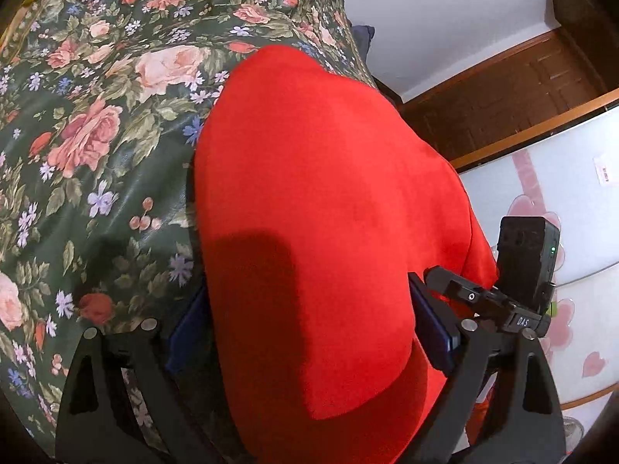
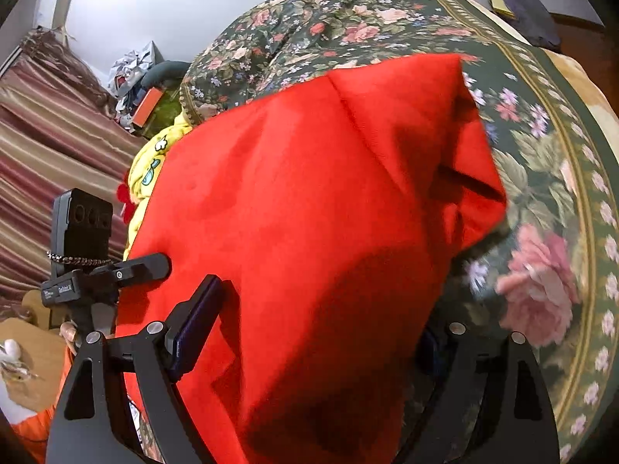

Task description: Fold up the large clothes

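A big red garment (image 1: 321,178) lies spread over a bed with a dark green floral cover (image 1: 96,135). My left gripper (image 1: 305,290) has its jaws wide apart and the red cloth bulges up between them. It hides most of the left finger, while the blue pad (image 1: 433,324) of the right finger shows at the cloth's edge. In the right wrist view the same red garment (image 2: 329,193) fills the middle, its far corner folded over the cover (image 2: 348,19). My right gripper (image 2: 321,309) is also open wide; its left pad (image 2: 193,328) rests on the cloth and its right finger is under it.
A yellow printed cloth (image 2: 151,170) lies at the garment's left edge, with clutter (image 2: 131,73) and a striped curtain (image 2: 46,135) behind it. A dark garment (image 2: 522,11) sits past the bed's far corner. Brown wooden furniture (image 1: 503,96) and a white heart-patterned panel (image 1: 561,232) stand right of the bed.
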A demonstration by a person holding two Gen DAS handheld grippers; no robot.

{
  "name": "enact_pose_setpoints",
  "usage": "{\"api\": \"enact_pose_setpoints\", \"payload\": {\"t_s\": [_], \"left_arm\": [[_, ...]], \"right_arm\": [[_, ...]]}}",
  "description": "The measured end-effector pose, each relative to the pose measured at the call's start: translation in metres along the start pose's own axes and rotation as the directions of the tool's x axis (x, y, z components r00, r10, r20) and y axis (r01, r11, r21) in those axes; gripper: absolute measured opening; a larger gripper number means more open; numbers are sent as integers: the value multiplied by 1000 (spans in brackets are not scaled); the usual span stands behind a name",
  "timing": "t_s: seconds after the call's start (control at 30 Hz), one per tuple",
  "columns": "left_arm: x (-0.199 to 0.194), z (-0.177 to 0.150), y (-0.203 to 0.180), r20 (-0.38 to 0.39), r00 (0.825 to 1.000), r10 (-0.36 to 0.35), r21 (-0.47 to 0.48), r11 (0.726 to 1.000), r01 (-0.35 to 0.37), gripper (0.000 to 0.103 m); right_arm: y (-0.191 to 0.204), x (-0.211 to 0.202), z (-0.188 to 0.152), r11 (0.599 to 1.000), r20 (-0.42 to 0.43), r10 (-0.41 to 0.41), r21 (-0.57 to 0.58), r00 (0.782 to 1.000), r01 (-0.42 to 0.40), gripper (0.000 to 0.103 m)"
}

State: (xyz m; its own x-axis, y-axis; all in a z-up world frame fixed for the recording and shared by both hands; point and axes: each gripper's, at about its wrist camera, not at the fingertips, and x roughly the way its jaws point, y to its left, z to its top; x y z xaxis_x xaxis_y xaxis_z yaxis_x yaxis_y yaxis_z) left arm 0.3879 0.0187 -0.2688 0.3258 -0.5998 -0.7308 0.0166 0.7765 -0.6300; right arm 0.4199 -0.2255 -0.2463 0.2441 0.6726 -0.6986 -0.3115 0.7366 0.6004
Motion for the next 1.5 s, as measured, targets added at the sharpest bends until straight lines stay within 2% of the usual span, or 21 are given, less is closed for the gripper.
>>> {"api": "enact_pose_setpoints", "payload": {"t_s": [0.13,0.17,0.27,0.33,0.4,0.43,0.5,0.57,0.73,0.77,0.8,0.87,0.93,1.07,1.3,1.5], "left_arm": [[3,3,-1,6,1000,-3,-7,1000,3,91],[3,3,-1,8,1000,-4,-8,1000,4,88],[0,4,-2,20,1000,-7,5,1000,7,74],[-5,3,-5,30,1000,-4,23,1000,4,65],[-10,3,-13,43,999,0,46,999,-2,51],[-15,2,-17,51,999,3,60,998,-6,48],[-24,1,-24,68,998,0,80,997,-6,42],[-37,0,-29,88,996,-7,93,996,-1,40],[-75,-1,-35,159,987,4,135,991,-25,40],[-84,0,-35,175,985,8,142,989,-33,40],[-91,1,-34,187,982,9,146,989,-37,40],[-108,5,-30,217,976,-12,146,989,-20,39],[-121,9,-23,235,972,-18,142,990,-16,39],[-143,20,-12,293,955,38,187,978,-96,37],[-170,50,38,364,926,98,164,972,-167,37],[-165,80,109,370,916,156,58,980,-190,37]], "right_arm": [[1,2,3,1000,7,3,-13,1000,-3,83],[3,2,2,1000,11,-3,-24,1000,3,82],[6,1,2,999,20,-24,-44,1000,25,62],[6,-4,2,999,34,-17,-41,999,18,44],[6,-10,3,999,48,-1,-43,999,3,33],[8,-11,4,999,53,1,-47,999,1,29],[16,-16,5,998,66,2,-64,998,2,27],[29,-19,6,995,80,-17,-92,997,25,26],[62,-25,12,986,124,-32,-157,992,51,22],[69,-27,15,985,134,-24,-167,991,46,20],[76,-29,18,984,144,-14,-176,989,39,11],[93,-30,27,979,151,14,-204,988,17,11],[112,-26,33,970,159,3,-242,987,36,11],[146,-2,44,947,153,-14,-315,988,62,11],[177,50,72,938,135,1,-343,991,46,11],[196,111,101,933,100,-26,-356,995,60,11]]}}
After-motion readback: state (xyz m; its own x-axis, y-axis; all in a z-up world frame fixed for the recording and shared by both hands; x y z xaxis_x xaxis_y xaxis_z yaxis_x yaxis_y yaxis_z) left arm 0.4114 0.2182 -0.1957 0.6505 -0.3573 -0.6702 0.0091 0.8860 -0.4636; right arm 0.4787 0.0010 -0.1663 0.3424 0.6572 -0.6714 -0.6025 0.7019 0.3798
